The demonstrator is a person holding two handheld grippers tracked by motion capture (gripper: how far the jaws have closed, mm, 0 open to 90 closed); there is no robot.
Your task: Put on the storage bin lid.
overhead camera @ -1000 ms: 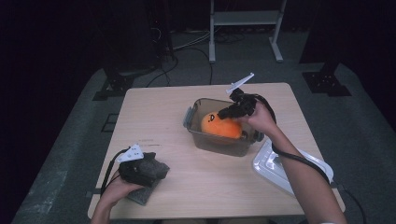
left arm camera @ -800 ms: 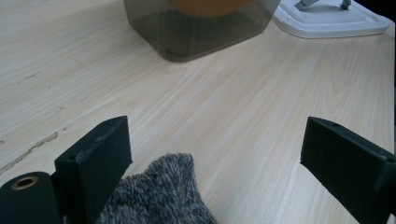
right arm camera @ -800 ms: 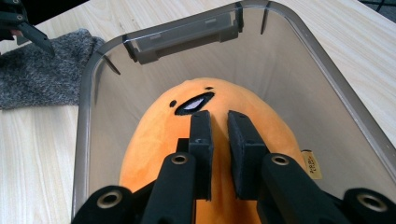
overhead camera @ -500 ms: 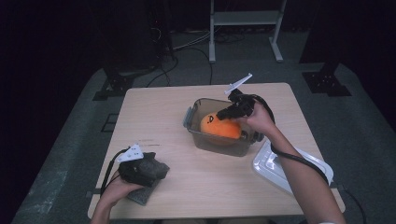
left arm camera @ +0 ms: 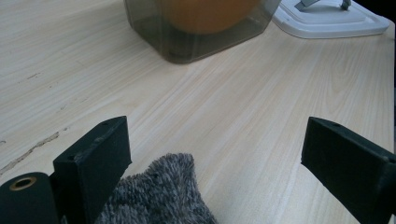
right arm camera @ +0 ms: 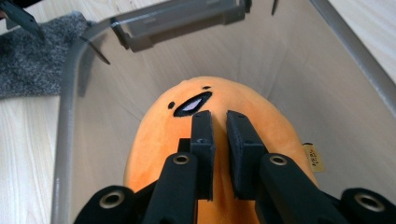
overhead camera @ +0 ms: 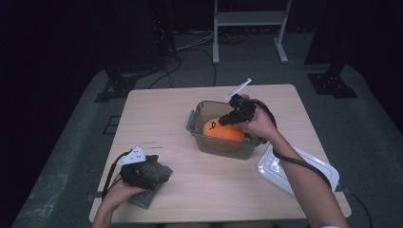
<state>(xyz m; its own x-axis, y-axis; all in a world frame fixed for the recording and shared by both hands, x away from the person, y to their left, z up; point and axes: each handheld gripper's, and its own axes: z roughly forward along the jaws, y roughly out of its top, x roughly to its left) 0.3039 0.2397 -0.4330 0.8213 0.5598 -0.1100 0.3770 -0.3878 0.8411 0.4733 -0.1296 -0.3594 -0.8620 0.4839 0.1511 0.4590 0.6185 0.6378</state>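
Your right hand-held gripper point(overhead camera: 227, 119) is down inside the clear container point(overhead camera: 199, 137), jaws drawn nearly together and pinching a fold of the orange plush toy point(overhead camera: 223, 131). In the right gripper view the toy point(right arm camera: 210, 126) sits against the container's near wall, with bare floor left toward the far wall and its latch point(right arm camera: 177, 21). The container stands mid-surface, right of centre; its white lid point(overhead camera: 285, 171) lies just beside it, overhanging the right front edge of the surface point(overhead camera: 157, 109).

Your left hand-held gripper point(overhead camera: 159, 173) rests at the front-left corner on a grey cloth point(overhead camera: 142, 198), jaws wide, nothing pinched; in the left gripper view the cloth's fuzzy tip point(left arm camera: 163, 196) lies between them. Open wood runs from there to the container point(left arm camera: 154, 28) and lid point(left arm camera: 327, 18)
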